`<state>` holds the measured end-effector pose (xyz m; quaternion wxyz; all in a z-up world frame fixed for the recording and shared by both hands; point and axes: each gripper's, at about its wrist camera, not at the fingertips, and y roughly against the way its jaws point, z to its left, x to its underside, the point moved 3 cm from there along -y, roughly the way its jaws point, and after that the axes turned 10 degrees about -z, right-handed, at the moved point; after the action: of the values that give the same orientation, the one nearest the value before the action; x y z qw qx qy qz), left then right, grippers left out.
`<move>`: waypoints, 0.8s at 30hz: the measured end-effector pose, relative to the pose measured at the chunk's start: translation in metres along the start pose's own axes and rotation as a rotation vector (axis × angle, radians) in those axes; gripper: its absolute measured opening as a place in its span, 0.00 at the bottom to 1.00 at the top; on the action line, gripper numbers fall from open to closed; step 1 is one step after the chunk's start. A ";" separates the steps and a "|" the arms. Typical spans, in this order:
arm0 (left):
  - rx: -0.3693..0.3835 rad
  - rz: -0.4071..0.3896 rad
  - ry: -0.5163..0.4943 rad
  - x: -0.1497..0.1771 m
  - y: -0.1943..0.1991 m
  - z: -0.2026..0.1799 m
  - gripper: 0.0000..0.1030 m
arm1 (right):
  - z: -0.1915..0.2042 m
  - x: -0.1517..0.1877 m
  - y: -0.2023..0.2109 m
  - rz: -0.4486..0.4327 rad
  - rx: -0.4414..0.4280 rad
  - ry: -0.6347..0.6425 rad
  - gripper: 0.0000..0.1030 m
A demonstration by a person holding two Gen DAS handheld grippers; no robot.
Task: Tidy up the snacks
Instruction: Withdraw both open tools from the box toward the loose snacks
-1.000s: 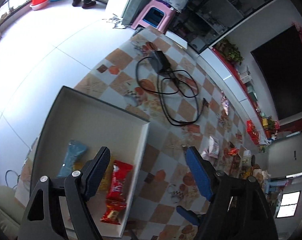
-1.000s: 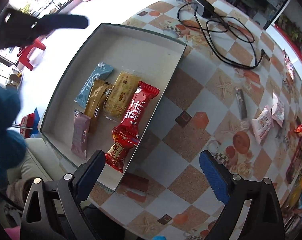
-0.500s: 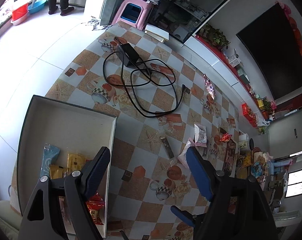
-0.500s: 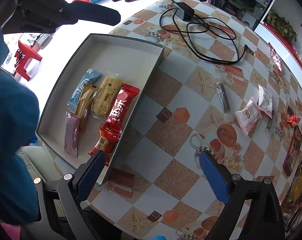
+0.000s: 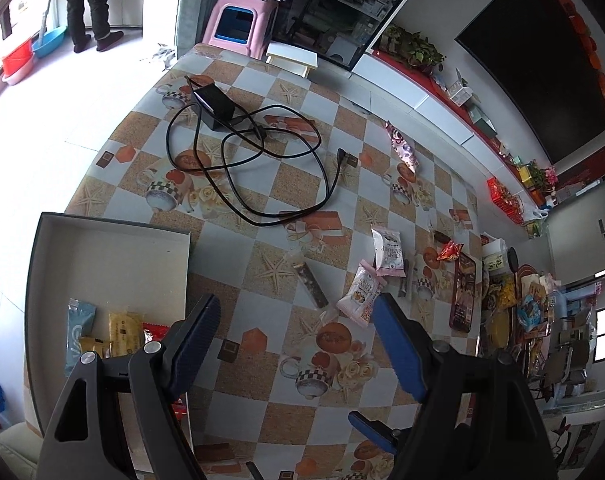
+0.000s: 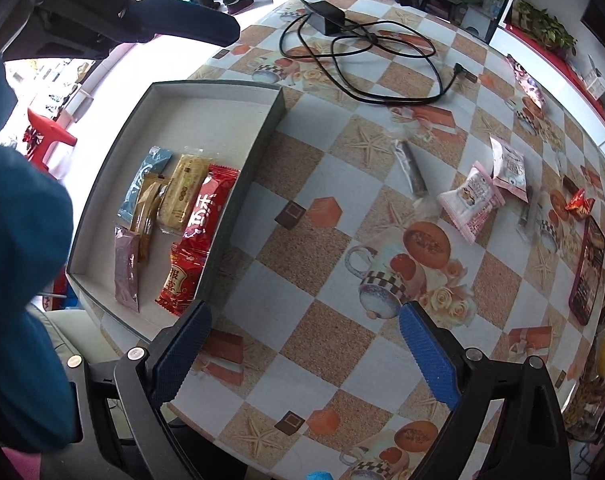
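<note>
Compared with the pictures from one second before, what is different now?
The left gripper has swung away from the box, out over the table toward the loose snacks, such as the dark bar and the pink packet. The right gripper has shifted the same way. Both stay open and empty. The snacks in the box, like the red packet, lie as before.

Left wrist view: the left claw (image 5: 294, 320) hides the near ends of the snacks in the box (image 5: 102, 224). The clutter at the desk's far right edge (image 5: 514, 304) is too small to identify.
</note>
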<state>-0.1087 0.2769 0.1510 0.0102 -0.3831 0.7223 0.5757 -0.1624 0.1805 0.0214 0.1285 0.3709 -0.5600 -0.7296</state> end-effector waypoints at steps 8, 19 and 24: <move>-0.006 0.008 -0.032 0.000 -0.008 -0.019 0.79 | -0.016 -0.002 -0.002 -0.005 -0.002 -0.036 0.93; -0.018 0.022 -0.067 0.001 -0.020 -0.034 0.79 | -0.021 0.000 -0.007 0.000 -0.004 -0.067 0.93; -0.020 0.033 -0.075 0.003 -0.027 -0.040 0.79 | -0.024 -0.005 -0.013 0.010 -0.005 -0.074 0.93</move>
<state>-0.0788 0.2406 0.1403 0.0240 -0.3495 0.7217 0.5969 -0.1391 0.1706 0.0095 0.1123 0.3403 -0.5644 -0.7436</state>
